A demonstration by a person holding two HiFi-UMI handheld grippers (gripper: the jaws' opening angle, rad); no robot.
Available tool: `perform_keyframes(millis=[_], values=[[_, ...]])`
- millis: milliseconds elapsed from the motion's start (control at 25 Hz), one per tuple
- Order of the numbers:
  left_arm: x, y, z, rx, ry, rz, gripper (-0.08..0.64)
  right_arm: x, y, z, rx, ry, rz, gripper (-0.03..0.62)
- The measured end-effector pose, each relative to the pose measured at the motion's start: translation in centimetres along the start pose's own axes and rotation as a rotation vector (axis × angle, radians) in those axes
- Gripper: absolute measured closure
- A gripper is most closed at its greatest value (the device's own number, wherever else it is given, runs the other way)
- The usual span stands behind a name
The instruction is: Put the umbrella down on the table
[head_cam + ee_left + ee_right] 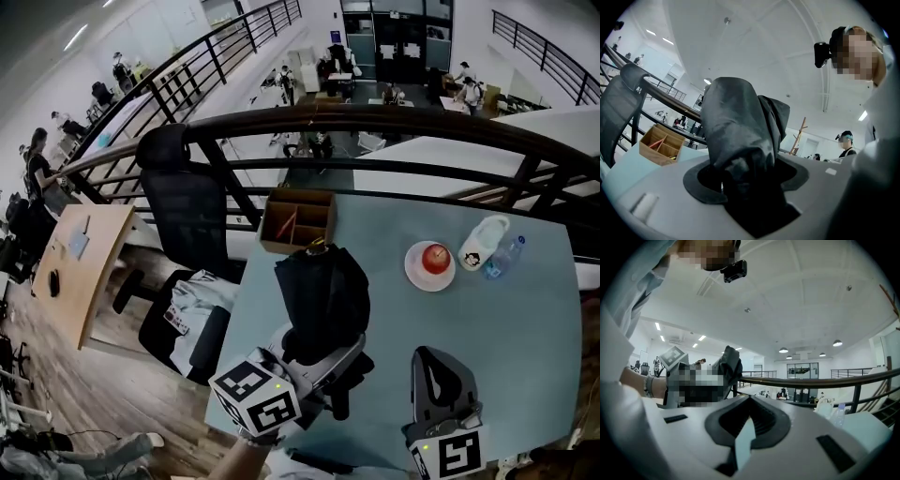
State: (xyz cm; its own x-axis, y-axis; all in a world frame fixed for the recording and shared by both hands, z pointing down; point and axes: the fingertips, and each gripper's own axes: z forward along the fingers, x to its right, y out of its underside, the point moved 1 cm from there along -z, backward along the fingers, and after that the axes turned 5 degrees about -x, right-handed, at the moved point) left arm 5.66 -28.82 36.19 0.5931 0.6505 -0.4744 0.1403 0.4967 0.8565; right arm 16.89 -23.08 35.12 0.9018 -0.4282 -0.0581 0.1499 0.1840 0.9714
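A folded black umbrella (pixel 321 286) stands upright over the near left part of the pale blue table (pixel 525 347). My left gripper (pixel 319 361) is shut on its lower end. In the left gripper view the dark fabric (pixel 736 126) bulges up out of the jaws and fills the middle. My right gripper (pixel 436 370) hovers over the table's near right part, shut and holding nothing; only a thin sliver of table shows between its jaws (pixel 747 427). From the right gripper view the umbrella (pixel 730 364) appears to the left.
A wooden divided box (pixel 298 220) sits at the table's far left edge. A plate with a red apple (pixel 430 264), a white object (pixel 483 242) and a water bottle (pixel 504 256) are at the far right. An office chair (pixel 187 281) stands left of the table, a dark railing (pixel 375 122) behind.
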Motion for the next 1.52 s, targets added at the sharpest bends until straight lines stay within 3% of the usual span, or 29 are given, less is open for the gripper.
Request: perform_keyframes(millis=[600, 1520], values=[[-2.9, 0.2, 4.0, -0.012, -0.034, 0.015, 0.272, 3.7, 0.3, 4.5, 0.022, 0.007, 0.021, 0.594], [-10.9, 5.6, 14.5, -0.251, -0.125, -0.011, 0.272, 9.5, 7.2, 12.3, -0.085, 0.003, 0.084, 0.594]])
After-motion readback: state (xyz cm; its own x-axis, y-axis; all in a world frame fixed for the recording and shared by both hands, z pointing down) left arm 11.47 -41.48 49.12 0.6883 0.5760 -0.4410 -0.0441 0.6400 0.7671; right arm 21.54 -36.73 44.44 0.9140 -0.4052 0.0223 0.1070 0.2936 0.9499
